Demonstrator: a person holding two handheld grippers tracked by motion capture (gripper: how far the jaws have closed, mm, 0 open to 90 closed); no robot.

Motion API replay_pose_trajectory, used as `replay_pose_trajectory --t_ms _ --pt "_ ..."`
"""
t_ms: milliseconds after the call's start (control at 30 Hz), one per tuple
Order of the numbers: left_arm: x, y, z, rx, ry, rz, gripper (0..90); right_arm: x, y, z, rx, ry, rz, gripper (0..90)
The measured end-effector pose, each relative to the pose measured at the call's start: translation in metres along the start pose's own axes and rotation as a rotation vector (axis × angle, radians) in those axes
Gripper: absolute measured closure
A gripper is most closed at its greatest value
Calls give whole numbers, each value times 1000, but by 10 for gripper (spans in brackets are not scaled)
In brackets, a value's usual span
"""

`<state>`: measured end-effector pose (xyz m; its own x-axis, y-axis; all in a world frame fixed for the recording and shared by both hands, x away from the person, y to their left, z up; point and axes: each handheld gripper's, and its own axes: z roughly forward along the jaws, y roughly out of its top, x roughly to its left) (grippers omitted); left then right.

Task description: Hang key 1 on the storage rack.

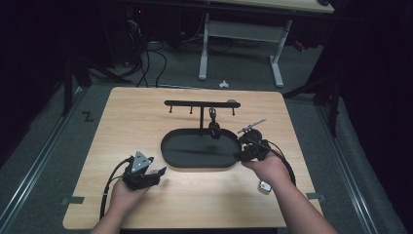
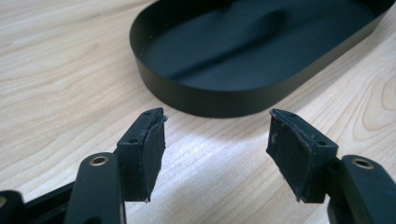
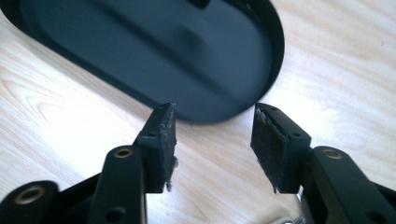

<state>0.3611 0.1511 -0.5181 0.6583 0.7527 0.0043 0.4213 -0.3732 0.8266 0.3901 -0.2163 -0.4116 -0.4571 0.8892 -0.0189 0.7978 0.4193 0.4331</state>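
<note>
A black oval tray (image 1: 168, 158) lies mid-table with a black T-shaped hook rack (image 1: 201, 103) rising from its far side. A small dark item (image 1: 213, 127) hangs from one hook. My left gripper (image 1: 157, 174) rests near the table's front left, open and empty; in its own view the left gripper (image 2: 217, 140) faces the tray wall (image 2: 205, 100) over bare wood. My right gripper (image 1: 239, 155) sits at the tray's right end. In the right gripper view the right gripper (image 3: 212, 135) stands open just short of the tray rim (image 3: 279, 42), nothing between its pads.
A small silvery object (image 1: 264, 186) lies on the table beside the right wrist. A thin silvery piece (image 1: 251, 126) shows just beyond the right gripper. The wooden table (image 1: 126, 122) has bare room left of the tray. A desk frame (image 1: 241, 34) stands behind.
</note>
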Motion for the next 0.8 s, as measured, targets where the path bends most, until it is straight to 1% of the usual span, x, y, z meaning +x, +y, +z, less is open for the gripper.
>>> replay_pose_trajectory --t_ms 33,100,167,200,333,367,433,467,567,667,733,800 --pt "0 0 0 3 1 4 372 -1 -3 2 1 3 -2 516" --pt "1 1 2 8 3 11 371 -5 -11 6 8 0 13 516" --pt "0 1 2 13 1 7 371 -8 -18 10 10 0 22 492" --pt "0 1 1 12 0 5 370 -10 -22 12 12 -2 18 490" --pt "-4 1 -1 11 1 15 370 -20 -35 17 28 -29 35 486" --pt "-4 1 -2 10 -1 10 370 -23 -38 18 24 -37 35 486" --pt "-4 1 -2 7 0 4 371 -29 -43 17 24 -42 57 490" --pt "-5 0 -2 10 1 8 371 -32 -45 17 24 -44 66 498" --pt "-5 0 -1 15 2 10 371 -43 -51 16 40 -42 95 513" --pt "-4 -1 3 23 2 11 372 -54 -57 17 52 -56 98 518" --pt "-4 -1 3 31 1 15 371 -61 -60 19 62 -62 122 527" --pt "-4 -1 3 26 1 11 372 -68 -63 21 75 -71 139 532"
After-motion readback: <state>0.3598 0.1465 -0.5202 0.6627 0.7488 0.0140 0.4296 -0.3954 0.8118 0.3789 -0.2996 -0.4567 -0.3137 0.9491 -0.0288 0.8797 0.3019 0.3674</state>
